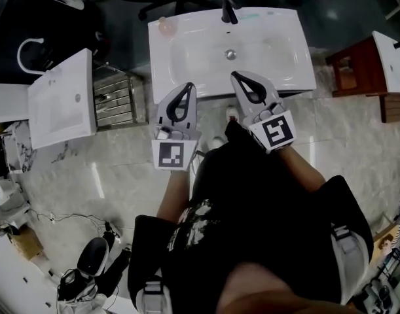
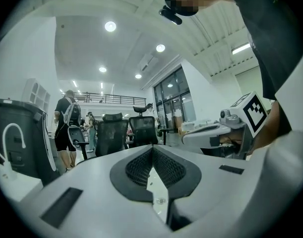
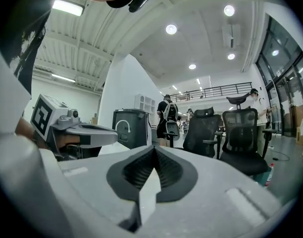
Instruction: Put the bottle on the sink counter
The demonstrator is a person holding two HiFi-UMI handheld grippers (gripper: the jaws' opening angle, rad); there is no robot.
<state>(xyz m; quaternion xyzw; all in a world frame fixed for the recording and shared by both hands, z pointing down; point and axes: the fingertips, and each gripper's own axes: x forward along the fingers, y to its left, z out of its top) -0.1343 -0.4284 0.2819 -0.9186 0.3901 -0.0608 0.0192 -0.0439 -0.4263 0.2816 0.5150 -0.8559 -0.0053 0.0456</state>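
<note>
Looks steeply down on two bare forearms stretched forward, a little apart, from a dark shirt (image 1: 252,201) that fills the lower part of the head view. Carries the left gripper (image 1: 188,85) and the right gripper (image 1: 234,74) side by side, pointing roughly level toward a white sink counter (image 1: 298,77), tips overlapping its near edge as seen from above. Shows both pairs of jaws pressed together, ribbed dark pads meeting at the tips, with nothing between them in either gripper view. Hides both hands beneath the gripper bodies and their square-marker cubes. Places what looks like the bottle (image 1: 165,25), a small pinkish translucent thing, on the counter's far left corner, left of the black faucet (image 1: 228,8) and well apart from both grippers. Gives only its top, too small to tell its shape or whether it stands upright. Takes in, through the gripper views, black office chairs (image 2: 141,128), a standing person with a backpack (image 2: 66,125) and ceiling lights. Sets a second white basin (image 1: 59,103) off to the left.
</note>
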